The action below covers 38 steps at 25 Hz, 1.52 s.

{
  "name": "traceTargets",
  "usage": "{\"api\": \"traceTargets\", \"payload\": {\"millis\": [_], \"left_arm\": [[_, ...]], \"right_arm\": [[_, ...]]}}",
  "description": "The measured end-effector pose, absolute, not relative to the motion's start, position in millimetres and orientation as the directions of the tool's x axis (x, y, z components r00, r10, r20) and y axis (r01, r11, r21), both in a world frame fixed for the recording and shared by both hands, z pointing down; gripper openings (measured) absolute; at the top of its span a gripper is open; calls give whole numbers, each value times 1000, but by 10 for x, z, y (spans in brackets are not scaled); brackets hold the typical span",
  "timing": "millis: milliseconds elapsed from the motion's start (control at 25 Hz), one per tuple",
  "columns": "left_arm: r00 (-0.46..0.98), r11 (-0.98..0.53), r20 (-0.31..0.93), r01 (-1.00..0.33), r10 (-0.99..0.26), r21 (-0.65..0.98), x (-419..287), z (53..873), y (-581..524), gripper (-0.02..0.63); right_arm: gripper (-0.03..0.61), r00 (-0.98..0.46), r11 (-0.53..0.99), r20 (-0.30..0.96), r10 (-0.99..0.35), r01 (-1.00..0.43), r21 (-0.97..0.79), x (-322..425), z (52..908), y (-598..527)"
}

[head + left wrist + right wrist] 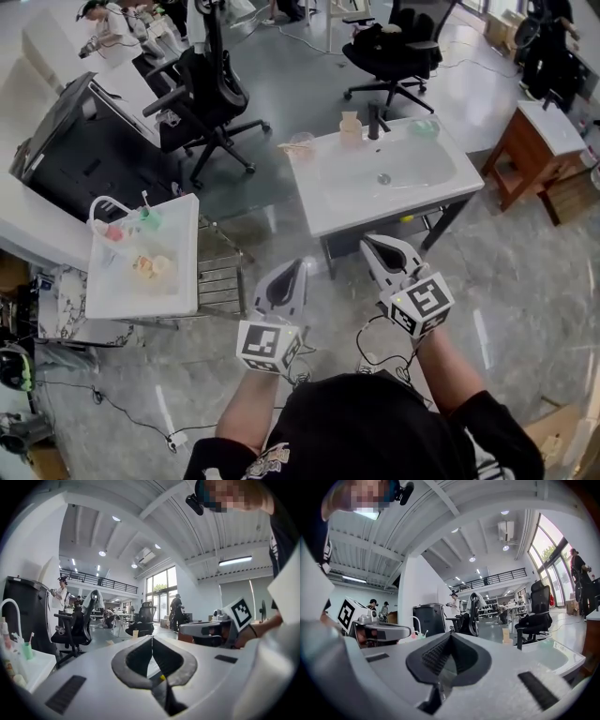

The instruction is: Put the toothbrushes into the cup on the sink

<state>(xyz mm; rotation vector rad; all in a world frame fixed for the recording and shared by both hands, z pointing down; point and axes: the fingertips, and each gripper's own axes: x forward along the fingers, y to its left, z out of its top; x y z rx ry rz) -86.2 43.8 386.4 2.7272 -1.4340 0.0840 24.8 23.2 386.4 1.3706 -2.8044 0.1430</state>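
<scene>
Well to the left of the sink [394, 208] stands a small bench [178, 281]. On it is a green cup [150, 221] with what I take for a toothbrush [144, 199] upright in it; I judge this is what I must fetch. My left gripper [298, 270] hangs in front of the sink, near its left front corner. It is clenched on nothing, because I have not yet reached any brush. On the sink's back left corner stands a clear cup [302, 143], which I think is the goal. A thin thing beside it is too small to name. My right gripper [375, 246] is just before the sink's front edge, also pressed together and empty. I hold both level, touching nothing.
</scene>
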Motion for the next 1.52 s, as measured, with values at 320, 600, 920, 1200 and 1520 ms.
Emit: {"api": "traceTargets", "payload": {"millis": [320, 600, 920, 1200, 1520], "left_arm": [[616, -614, 70, -788, -785, 44, -1615, 3858, 413, 6], [692, -687, 51, -721, -720, 90, -1759, 3969, 352, 6], [732, -726, 38, -680, -681, 104, -1571, 3892, 471, 6], [727, -724, 50, -686, -684, 77, -1456, 3840, 639, 6], [718, -715, 44, -696, -695, 67, -1430, 3800, 787, 6]], "right_arm": [[6, -569, 566, 70, -820, -823, -58, -524, 3836, 316], [6, -468, 467, 110, -877, -883, -35, -616, 3908, 406], [6, -407, 406, 120, -906, -913, -28, -413, 3850, 628], [6, -419, 417, 92, -903, -908, -41, -302, 3819, 727], [6, -432, 430, 75, -899, -902, -35, -275, 3770, 847]]}}
